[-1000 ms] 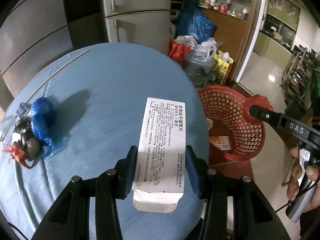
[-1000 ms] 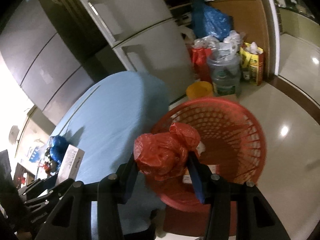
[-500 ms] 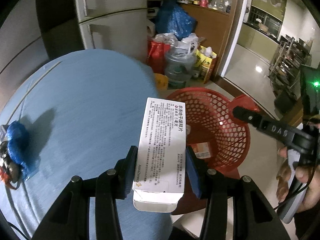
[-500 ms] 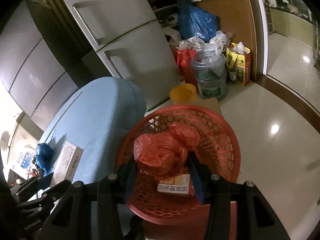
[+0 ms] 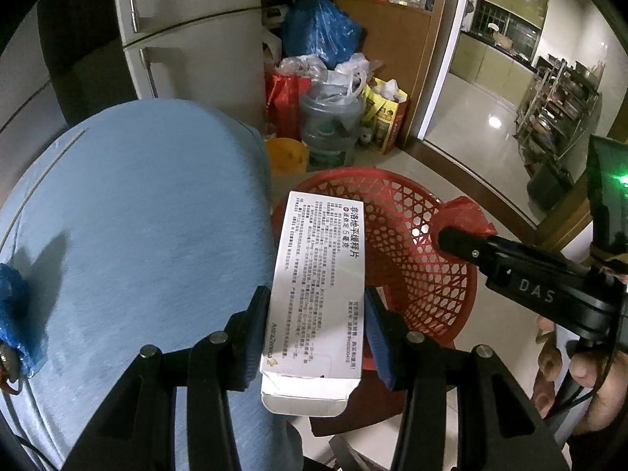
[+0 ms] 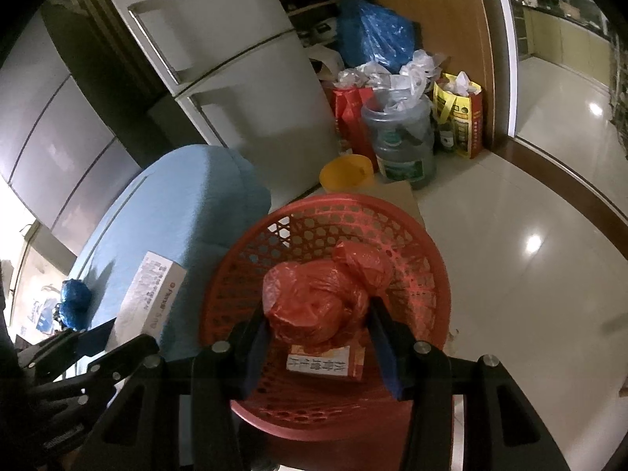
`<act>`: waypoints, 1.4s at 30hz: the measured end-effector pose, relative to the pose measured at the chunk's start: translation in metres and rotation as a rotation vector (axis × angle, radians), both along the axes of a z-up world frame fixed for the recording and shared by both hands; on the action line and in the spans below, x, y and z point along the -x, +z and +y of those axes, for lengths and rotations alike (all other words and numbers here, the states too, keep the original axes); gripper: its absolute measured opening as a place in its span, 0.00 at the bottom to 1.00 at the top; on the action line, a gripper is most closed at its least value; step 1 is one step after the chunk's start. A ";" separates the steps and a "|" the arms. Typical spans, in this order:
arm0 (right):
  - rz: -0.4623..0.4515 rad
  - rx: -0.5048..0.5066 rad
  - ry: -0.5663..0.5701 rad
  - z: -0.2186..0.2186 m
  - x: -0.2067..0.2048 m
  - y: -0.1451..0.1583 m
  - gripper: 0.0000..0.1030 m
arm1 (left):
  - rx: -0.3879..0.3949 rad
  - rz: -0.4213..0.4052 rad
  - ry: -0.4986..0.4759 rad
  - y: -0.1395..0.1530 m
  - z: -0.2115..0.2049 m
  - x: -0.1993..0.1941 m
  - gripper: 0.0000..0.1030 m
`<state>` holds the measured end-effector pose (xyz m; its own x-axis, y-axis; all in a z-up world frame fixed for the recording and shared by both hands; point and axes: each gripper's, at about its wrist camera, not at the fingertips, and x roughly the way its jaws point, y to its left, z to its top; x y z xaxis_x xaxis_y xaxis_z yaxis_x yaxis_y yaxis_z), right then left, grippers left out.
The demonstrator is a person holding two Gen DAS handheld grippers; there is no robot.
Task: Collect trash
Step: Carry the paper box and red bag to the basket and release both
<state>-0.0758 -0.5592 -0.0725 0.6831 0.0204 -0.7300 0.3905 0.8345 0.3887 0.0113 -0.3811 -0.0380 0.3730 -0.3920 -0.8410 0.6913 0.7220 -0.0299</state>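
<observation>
Jaws of the left gripper (image 5: 317,320) clamp a white medicine box (image 5: 320,282) by its long sides, the printed face up and the open flap end toward the lower edge of the frame. In the left wrist view the box sits at the centre, its far end reaching past the edge of the blue-covered table (image 5: 137,235) and over the near rim of the red mesh basket (image 5: 424,235).

Jaws of the right gripper (image 6: 317,331) pinch a knotted red plastic bag (image 6: 322,298), held above the basket's (image 6: 412,286) open mouth at the centre of the right wrist view. Down in the basket, just under the bag, lies a small red and white carton (image 6: 325,363).

At the left edge of the left wrist frame a blue plastic bag (image 5: 13,310) rests on the table. Beyond the basket, toward the upper middle, stand a yellow bucket (image 6: 345,174), a large water jug (image 6: 400,145) stuffed with plastic bags, a red gift bag (image 6: 351,117), and a grey refrigerator (image 6: 235,59).
</observation>
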 end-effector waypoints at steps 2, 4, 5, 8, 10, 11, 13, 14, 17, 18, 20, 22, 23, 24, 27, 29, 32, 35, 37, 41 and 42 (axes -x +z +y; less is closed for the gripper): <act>0.006 0.001 0.001 -0.002 0.000 -0.002 0.50 | 0.000 0.010 -0.001 -0.003 -0.004 -0.002 0.47; 0.014 -0.001 0.002 -0.004 0.000 -0.004 0.50 | -0.007 0.018 -0.001 -0.007 -0.008 -0.005 0.47; 0.017 -0.002 0.002 -0.005 -0.001 -0.005 0.50 | -0.011 0.020 -0.002 -0.009 -0.010 -0.005 0.47; 0.032 -0.007 0.006 -0.007 -0.003 -0.009 0.51 | -0.021 0.021 -0.007 -0.011 -0.015 -0.007 0.47; 0.048 -0.009 0.003 -0.009 -0.005 -0.011 0.53 | -0.024 0.018 -0.008 -0.011 -0.018 -0.007 0.47; 0.057 -0.014 0.000 -0.011 -0.007 -0.013 0.58 | -0.025 0.019 -0.007 -0.011 -0.019 -0.008 0.47; 0.061 -0.021 -0.009 -0.014 -0.007 -0.013 0.68 | -0.024 0.021 -0.007 -0.011 -0.019 -0.010 0.47; 0.059 -0.018 -0.012 -0.014 -0.006 -0.012 0.68 | -0.024 0.020 -0.007 -0.011 -0.020 -0.010 0.47; 0.056 -0.010 -0.015 -0.016 -0.005 -0.010 0.68 | -0.026 0.021 -0.008 -0.012 -0.019 -0.010 0.47; 0.054 -0.008 -0.018 -0.016 -0.004 -0.009 0.68 | -0.027 0.022 -0.008 -0.013 -0.019 -0.009 0.47; 0.048 -0.010 -0.025 -0.017 -0.001 -0.007 0.68 | -0.028 0.022 -0.009 -0.012 -0.020 -0.009 0.47; 0.042 -0.013 -0.034 -0.018 0.003 -0.005 0.68 | -0.034 0.024 -0.013 -0.013 -0.022 -0.009 0.47; 0.037 -0.014 -0.035 -0.018 0.004 -0.003 0.68 | -0.035 0.027 -0.015 -0.013 -0.022 -0.009 0.47; 0.035 -0.014 -0.037 -0.017 0.005 -0.002 0.68 | -0.039 0.029 -0.019 -0.013 -0.024 -0.009 0.47; 0.024 -0.011 -0.049 -0.017 0.009 0.002 0.68 | -0.047 0.029 -0.019 -0.013 -0.028 -0.009 0.48; 0.022 -0.013 -0.062 -0.017 0.012 0.003 0.68 | -0.051 0.041 -0.023 -0.012 -0.030 -0.009 0.53; 0.019 -0.017 -0.078 -0.019 0.018 0.006 0.68 | -0.063 0.032 -0.025 -0.012 -0.033 -0.008 0.68; 0.015 -0.010 -0.088 -0.019 0.022 0.010 0.68 | -0.061 0.035 -0.027 -0.009 -0.032 -0.006 0.69; 0.014 -0.008 -0.091 -0.017 0.024 0.012 0.68 | -0.059 0.031 -0.024 -0.008 -0.028 -0.005 0.69; 0.014 -0.002 -0.074 -0.009 0.024 0.015 0.68 | -0.051 0.026 -0.007 -0.003 -0.018 -0.006 0.69; 0.013 0.001 -0.068 -0.006 0.023 0.016 0.68 | -0.048 0.024 0.001 -0.002 -0.014 -0.007 0.69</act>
<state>-0.0986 -0.5650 -0.0567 0.6731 -0.0259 -0.7391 0.4510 0.8064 0.3825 0.0178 -0.3955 -0.0402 0.3526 -0.3506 -0.8676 0.6900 0.7237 -0.0120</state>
